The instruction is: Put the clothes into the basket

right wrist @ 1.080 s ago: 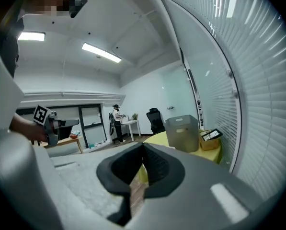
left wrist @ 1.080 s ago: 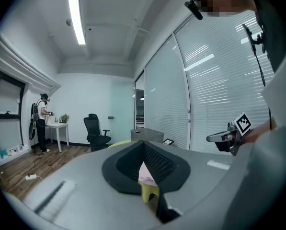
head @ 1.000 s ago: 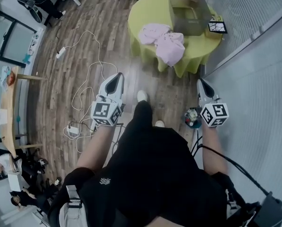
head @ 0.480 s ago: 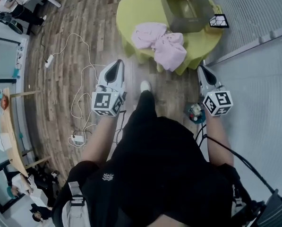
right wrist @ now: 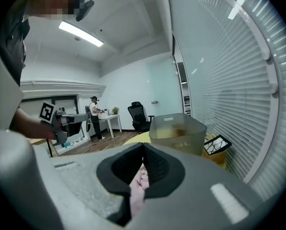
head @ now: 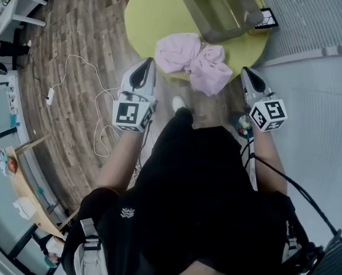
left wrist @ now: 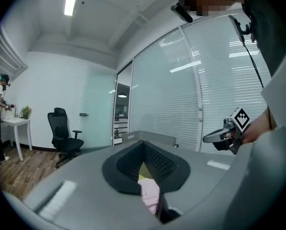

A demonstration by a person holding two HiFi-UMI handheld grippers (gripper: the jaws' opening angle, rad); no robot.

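No legible text, number or brand anywhere in view. The cube (head: 130, 115) on the left gripper (head: 149, 62) and the cube (head: 268, 115) on the right gripper (head: 243, 69) show only black-and-white square code patterns, no characters. Small white emblem (head: 128, 212) on the black shirt (head: 199, 199): too small to read.

Round worktop (head: 150, 7) under lime-green cloth; brown wood-plank floor (head: 79, 33); white power strip (head: 50, 97) on looping cable; black swivel office chair (left wrist: 63, 131); small white desk (left wrist: 14, 121); slatted window blinds (right wrist: 229, 80).
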